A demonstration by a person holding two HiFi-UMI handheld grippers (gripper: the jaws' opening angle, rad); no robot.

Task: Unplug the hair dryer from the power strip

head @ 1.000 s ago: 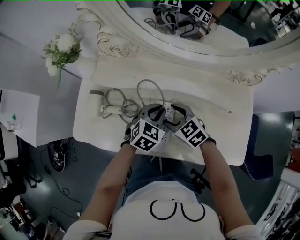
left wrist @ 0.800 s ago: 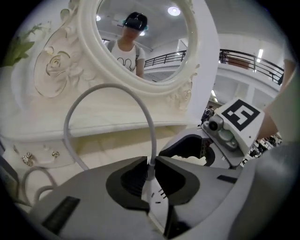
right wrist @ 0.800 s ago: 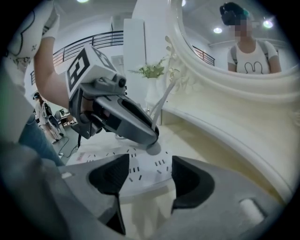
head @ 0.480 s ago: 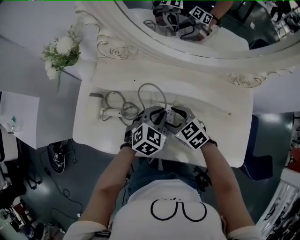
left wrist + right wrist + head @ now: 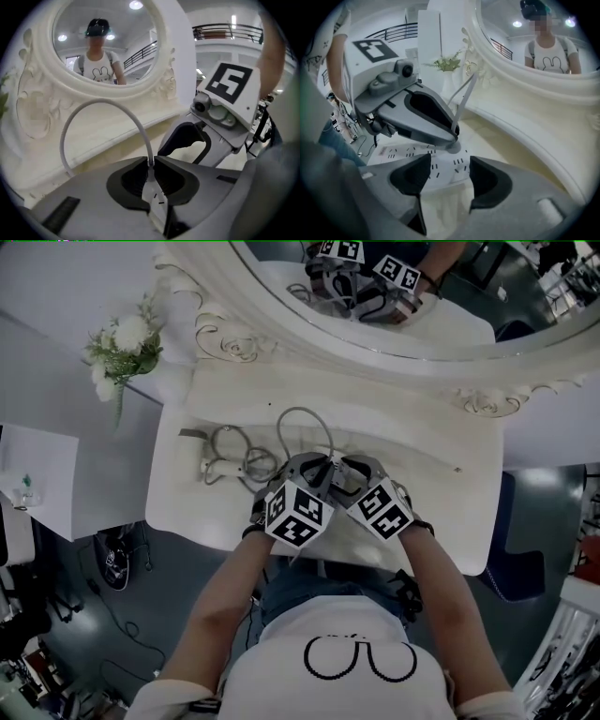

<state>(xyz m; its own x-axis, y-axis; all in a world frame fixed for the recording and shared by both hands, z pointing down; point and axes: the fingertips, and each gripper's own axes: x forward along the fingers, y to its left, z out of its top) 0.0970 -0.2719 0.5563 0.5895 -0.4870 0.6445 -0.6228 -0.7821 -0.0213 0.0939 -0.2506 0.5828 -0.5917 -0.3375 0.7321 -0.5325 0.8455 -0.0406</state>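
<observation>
My left gripper point(image 5: 150, 165) is shut on the grey plug end of the hair dryer's cord point(image 5: 93, 108), right where it meets the white power strip point(image 5: 440, 168). From there the cord arches up and away to the left. In the head view the cord point(image 5: 302, 418) loops back to the white hair dryer point(image 5: 217, 465) lying at the table's left. My right gripper point(image 5: 450, 174) sits just right of the left one point(image 5: 417, 112). Its jaws are closing, with the end of the strip between them and the pads still clear of it.
The white vanity table point(image 5: 422, 456) carries everything, backed by an ornate round mirror point(image 5: 375, 343) that reflects both grippers. A vase of white flowers point(image 5: 122, 338) stands at the far left. The table's near edge is right under my wrists.
</observation>
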